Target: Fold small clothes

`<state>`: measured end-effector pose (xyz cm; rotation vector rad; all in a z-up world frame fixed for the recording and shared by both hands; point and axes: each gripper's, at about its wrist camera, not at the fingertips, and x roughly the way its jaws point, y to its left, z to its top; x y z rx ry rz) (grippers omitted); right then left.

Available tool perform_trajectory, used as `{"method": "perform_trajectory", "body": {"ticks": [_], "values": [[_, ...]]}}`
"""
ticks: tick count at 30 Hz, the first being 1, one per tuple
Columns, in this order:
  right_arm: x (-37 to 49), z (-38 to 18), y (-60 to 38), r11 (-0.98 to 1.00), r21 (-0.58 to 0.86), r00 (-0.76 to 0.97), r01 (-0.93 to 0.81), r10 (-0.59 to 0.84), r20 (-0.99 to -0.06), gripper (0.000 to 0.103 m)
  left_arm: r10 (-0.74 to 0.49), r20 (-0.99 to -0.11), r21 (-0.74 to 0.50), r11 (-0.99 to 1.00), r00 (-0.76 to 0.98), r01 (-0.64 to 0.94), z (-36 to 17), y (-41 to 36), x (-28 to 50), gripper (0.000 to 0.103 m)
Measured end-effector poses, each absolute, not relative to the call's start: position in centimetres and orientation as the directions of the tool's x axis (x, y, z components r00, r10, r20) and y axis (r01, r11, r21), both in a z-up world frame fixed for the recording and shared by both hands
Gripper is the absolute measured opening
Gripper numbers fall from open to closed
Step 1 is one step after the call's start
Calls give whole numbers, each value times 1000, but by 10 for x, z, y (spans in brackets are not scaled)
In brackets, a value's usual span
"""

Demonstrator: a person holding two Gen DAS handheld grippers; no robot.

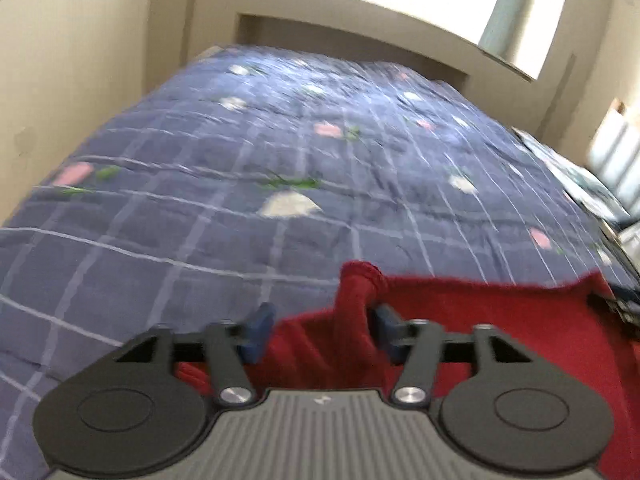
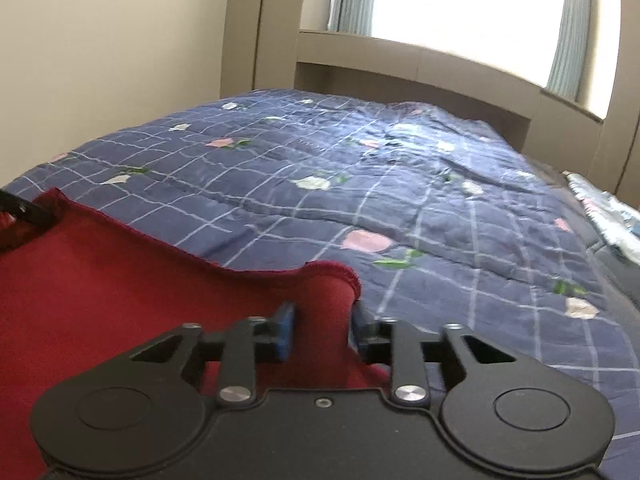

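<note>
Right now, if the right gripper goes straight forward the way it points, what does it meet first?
The right gripper already pinches the red cloth; beyond its hem, probably the blue quilt, though depth is unclear.

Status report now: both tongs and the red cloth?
Left tongs gripping red cloth corner. Right tongs gripping another corner. Cloth lifted over quilt; nothing blocking.

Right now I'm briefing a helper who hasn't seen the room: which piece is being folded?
Find the bed's blue checked floral quilt. At its near edge lies the red cloth, a corner between each gripper's fingers. It is the only plain red thing on the quilt.
</note>
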<state>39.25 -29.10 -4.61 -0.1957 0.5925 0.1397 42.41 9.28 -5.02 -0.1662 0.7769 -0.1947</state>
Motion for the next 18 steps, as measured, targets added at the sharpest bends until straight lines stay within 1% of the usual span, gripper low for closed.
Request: {"method": "perform_trajectory", "body": {"ticks": [1,2,3,4,5,7,8,9,10,11,14,16,18], "values": [[391,-44,-292,973,-149,824,-178,65,-563,49,-198,-665,-205,976,720,80,-46,98,422,83],[388,-42,-294,974,-158,828,-162,47,-559,54,-168,-654,-194,980,738,52,-41,102,420,88],[385,-40,-295,975,-165,832,-145,30,-554,63,-140,-647,-182,983,750,26,-38,106,418,90],[382,-38,-297,976,-171,835,-133,17,-550,68,-103,-645,-165,986,757,-6,-34,111,416,91],[378,-36,-298,976,-176,838,-126,10,-546,70,-76,-647,-152,988,758,-31,-32,115,417,93],[368,-33,-299,977,-183,842,-111,-5,-540,84,-29,-651,-125,990,758,-69,-28,121,411,93],[360,-30,-298,977,-187,846,-105,-11,-533,87,-16,-651,-120,989,759,-82,-26,125,405,94],[351,-29,-296,976,-191,852,-104,-11,-523,93,-15,-649,-123,989,761,-86,-25,127,400,95],[342,-27,-294,975,-194,858,-104,-11,-514,100,-24,-641,-136,987,767,-82,-23,129,391,98],[332,-26,-291,975,-198,864,-105,-9,-504,102,-37,-630,-150,986,776,-74,-23,129,381,100],[299,-27,-280,971,-214,880,-107,-8,-475,102,-94,-578,-168,986,810,-6,-23,123,346,103],[281,-32,-273,968,-235,887,-85,-34,-460,102,-107,-565,-141,989,818,31,-28,113,328,103],[265,-38,-268,969,-241,889,-55,-63,-455,102,-75,-570,-90,996,818,28,-37,102,311,103]]}}
